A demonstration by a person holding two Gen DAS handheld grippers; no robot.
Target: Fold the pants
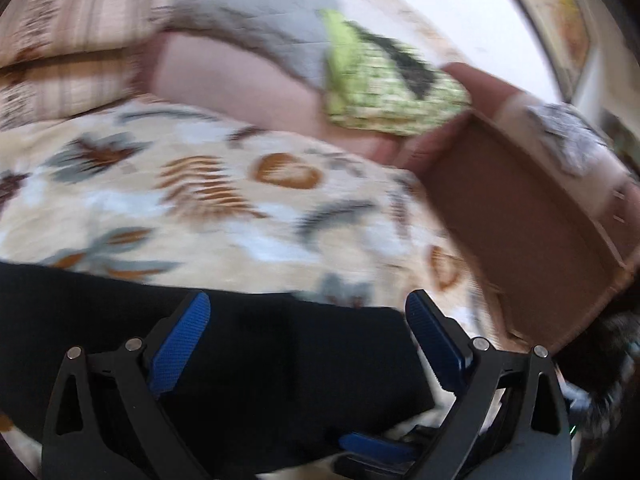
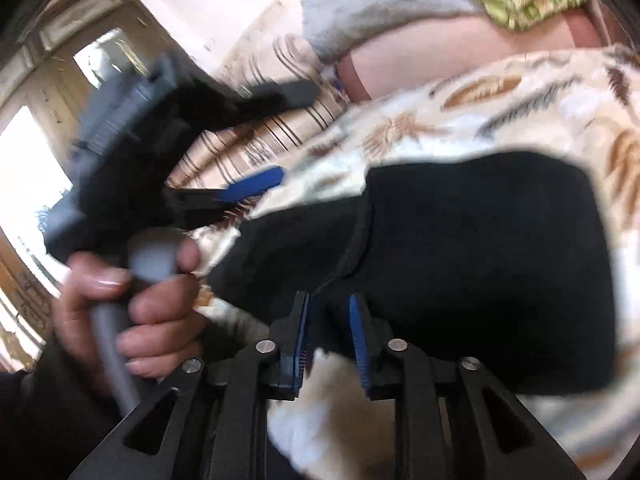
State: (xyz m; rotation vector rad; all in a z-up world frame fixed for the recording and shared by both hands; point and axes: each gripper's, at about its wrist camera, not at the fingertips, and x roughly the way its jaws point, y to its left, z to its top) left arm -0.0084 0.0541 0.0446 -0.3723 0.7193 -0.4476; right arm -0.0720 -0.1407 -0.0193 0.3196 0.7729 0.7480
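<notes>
While both views are motion-blurred, the bed (image 1: 208, 200) with its leaf-print cover fills most of each frame. Pants (image 2: 480, 272), black, lie on it at centre right of the right view, already partly doubled over. Left gripper (image 1: 308, 320) hangs over the pants at lower centre, fingers spread wide, grasping nothing. Right gripper (image 2: 328, 332) at bottom centre: fingers nearly closed at the pants' near edge; whether cloth is pinched, cannot tell. Risk: the grip may catch only one layer or slip, so the fold goes skewed.
</notes>
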